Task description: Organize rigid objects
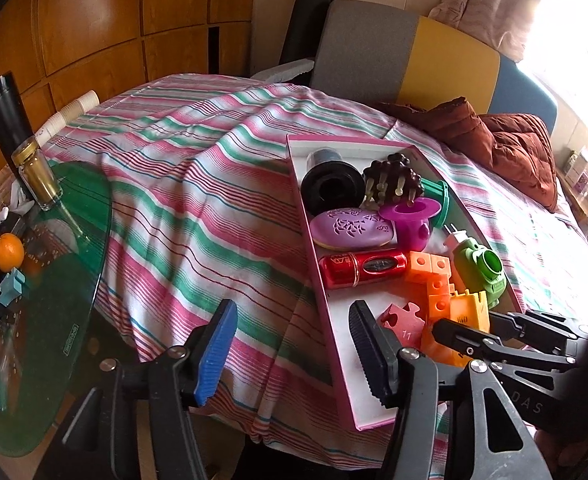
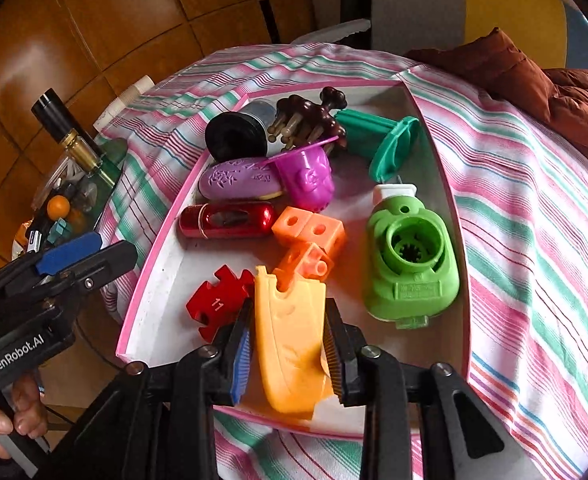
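A pink-rimmed white tray [image 2: 166,280] [image 1: 336,344] lies on the striped cloth and holds several rigid items. My right gripper [image 2: 288,344] is shut on a yellow-orange plastic piece [image 2: 290,332] over the tray's near end. It also shows in the left wrist view [image 1: 472,312]. Beside it lie a red puzzle piece [image 2: 218,300], orange cubes [image 2: 310,236], a green plastic part [image 2: 410,264], a red cylinder [image 2: 226,220] and a purple cup [image 2: 306,176]. My left gripper [image 1: 294,356] is open and empty, left of the tray's near corner.
The striped cloth [image 1: 198,184] covers the table. A green glass side table [image 1: 54,280] at the left carries a gold-capped bottle [image 1: 38,172] and an orange [image 1: 9,252]. A brown jacket [image 1: 506,148] lies behind the tray, chairs beyond.
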Demonstrator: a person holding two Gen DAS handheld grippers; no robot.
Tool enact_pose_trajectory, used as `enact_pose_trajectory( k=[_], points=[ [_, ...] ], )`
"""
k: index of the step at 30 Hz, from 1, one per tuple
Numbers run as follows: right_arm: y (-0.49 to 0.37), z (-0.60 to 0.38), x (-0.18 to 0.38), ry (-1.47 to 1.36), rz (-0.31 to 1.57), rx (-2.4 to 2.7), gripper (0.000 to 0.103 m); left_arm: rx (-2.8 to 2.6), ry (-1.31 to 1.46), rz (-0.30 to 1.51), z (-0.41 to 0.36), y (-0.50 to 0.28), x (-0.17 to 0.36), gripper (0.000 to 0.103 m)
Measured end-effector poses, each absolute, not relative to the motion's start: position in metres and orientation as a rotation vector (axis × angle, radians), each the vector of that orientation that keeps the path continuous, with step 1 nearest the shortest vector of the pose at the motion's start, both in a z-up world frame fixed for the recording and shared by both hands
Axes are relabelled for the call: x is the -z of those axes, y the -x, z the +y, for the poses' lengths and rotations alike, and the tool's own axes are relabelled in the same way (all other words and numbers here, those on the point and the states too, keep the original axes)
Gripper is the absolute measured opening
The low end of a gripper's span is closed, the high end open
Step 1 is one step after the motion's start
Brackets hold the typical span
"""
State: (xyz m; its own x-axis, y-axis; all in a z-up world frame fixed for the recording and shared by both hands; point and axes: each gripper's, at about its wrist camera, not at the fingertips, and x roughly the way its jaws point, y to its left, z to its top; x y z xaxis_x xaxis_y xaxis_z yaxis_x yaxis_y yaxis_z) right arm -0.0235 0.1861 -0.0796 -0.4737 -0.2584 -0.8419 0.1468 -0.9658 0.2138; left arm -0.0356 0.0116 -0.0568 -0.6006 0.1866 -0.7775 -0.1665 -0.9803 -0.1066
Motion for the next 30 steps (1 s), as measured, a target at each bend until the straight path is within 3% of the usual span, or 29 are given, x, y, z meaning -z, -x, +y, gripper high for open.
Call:
enact_pose_trajectory(
  k=[2,11,19,30],
  points=[
    [0.02,0.19,0.076,-1.456,-0.184,2.511,0.04,-2.646,1.286,-0.033,0.012,0.035,0.056,0.06],
    [0.008,0.195,0.064,-1.396,-0.126,2.619,0.04,-2.661,1.257,-0.02,0.014,0.03,0.05,0.067],
    [0.006,0.197,0.048,-1.297,-0.139,2.688,0.04,-2.681,1.233,0.007,0.013,0.023,0.042,0.067],
    [0.005,0.177,0.036,-1.243,0.023,2.701,0.04,-2.753,1.211,0.044,-0.003,0.006,0.025,0.071]
  ],
)
